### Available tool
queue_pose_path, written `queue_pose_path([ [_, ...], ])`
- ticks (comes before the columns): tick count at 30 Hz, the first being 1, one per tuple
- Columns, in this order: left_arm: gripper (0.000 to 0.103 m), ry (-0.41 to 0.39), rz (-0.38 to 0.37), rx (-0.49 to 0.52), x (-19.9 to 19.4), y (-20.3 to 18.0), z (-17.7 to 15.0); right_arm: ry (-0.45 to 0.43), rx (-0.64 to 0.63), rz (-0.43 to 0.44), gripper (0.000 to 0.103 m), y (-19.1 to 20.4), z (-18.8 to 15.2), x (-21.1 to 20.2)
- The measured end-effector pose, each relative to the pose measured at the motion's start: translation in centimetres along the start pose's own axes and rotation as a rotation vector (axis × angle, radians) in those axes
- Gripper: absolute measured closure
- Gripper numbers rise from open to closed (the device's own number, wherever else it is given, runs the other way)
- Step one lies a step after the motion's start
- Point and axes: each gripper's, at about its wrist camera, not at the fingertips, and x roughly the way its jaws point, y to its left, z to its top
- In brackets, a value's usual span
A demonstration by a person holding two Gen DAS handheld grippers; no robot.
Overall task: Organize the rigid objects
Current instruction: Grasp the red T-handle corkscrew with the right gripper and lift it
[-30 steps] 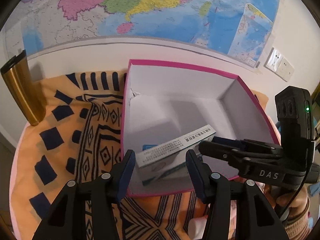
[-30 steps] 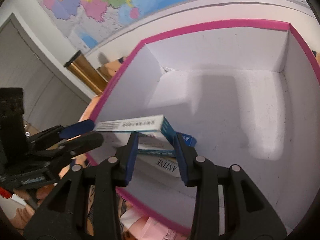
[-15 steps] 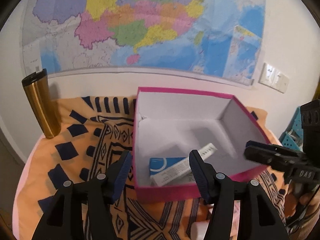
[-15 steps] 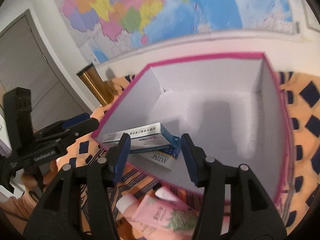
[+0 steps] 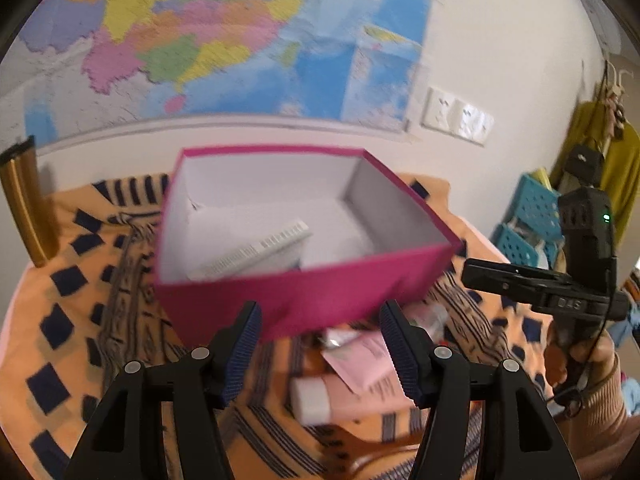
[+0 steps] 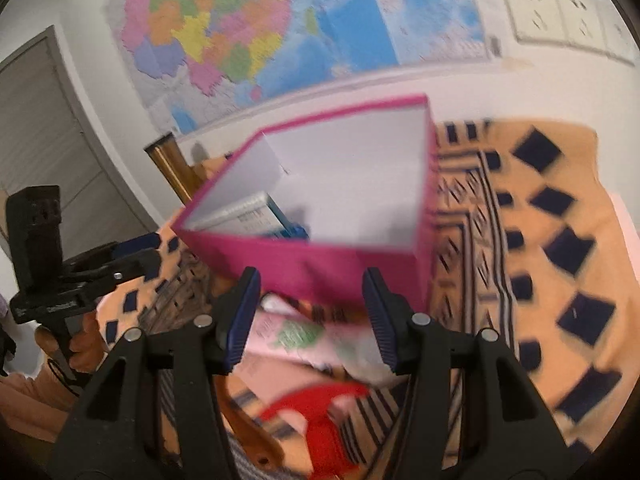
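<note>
A pink box (image 5: 304, 304) with a white inside stands on the patterned cloth (image 5: 76, 320). White and blue cartons (image 5: 256, 252) lie in its near left corner, also seen as cartons (image 6: 256, 216) in the right wrist view. My left gripper (image 5: 320, 344) hangs in front of the box wall, its jaws opening and nothing between them. My right gripper (image 6: 312, 312) is open and empty, just short of the box (image 6: 304, 268). A pink tube (image 6: 304, 336) lies on the cloth below it. Each gripper shows in the other's view: right gripper (image 5: 468, 274), left gripper (image 6: 152, 248).
A gold flask (image 5: 24, 204) stands at the cloth's far left, by the wall map. A pink packet (image 5: 360, 360) and a white-capped tube (image 5: 312, 400) lie in front of the box. A red object (image 6: 320, 420) lies nearest. Blue crates (image 5: 532, 216) stand at right.
Both grippers have let go of the cartons, opened, and drawn back out of the box. The cartons stay inside; tubes on the cloth have come into view.
</note>
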Motion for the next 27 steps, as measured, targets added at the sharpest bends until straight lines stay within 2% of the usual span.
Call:
queue_pose_path([
  [6, 0.041, 0.079, -0.036, 0.004, 1.7, -1.1, -2.2, 0.056, 0.078, -0.038, 0.048, -2.3, -3.1, 0.5],
  [10, 0.041, 0.119, -0.062, 0.006, 2.4, -1.8, -3.5, 0.087, 0.086, -0.048, 0.048, -2.6, -4.8, 0.5],
  [17, 0.041, 0.162, -0.120, 0.040, 3.3, -3.5, -4.7, 0.203, -0.051, 0.000, 0.048, 0.1, -7.5, 0.7],
  [19, 0.041, 0.166, -0.131, 0.044, 3.4, -3.8, -4.9, 0.228, -0.093, -0.001, 0.052, 0.8, -7.8, 1.1],
  [21, 0.041, 0.169, -0.135, 0.049, 3.4, -4.1, -4.9, 0.262, -0.125, -0.012, 0.060, 1.2, -8.0, 1.8],
  [23, 0.041, 0.171, -0.139, 0.053, 3.4, -4.2, -5.0, 0.290, -0.145, -0.027, 0.062, 1.3, -8.1, 2.4],
  [27, 0.041, 0.172, -0.145, 0.049, 3.2, -4.1, -5.0, 0.331, -0.173, -0.038, 0.072, 1.1, -8.4, 3.3],
])
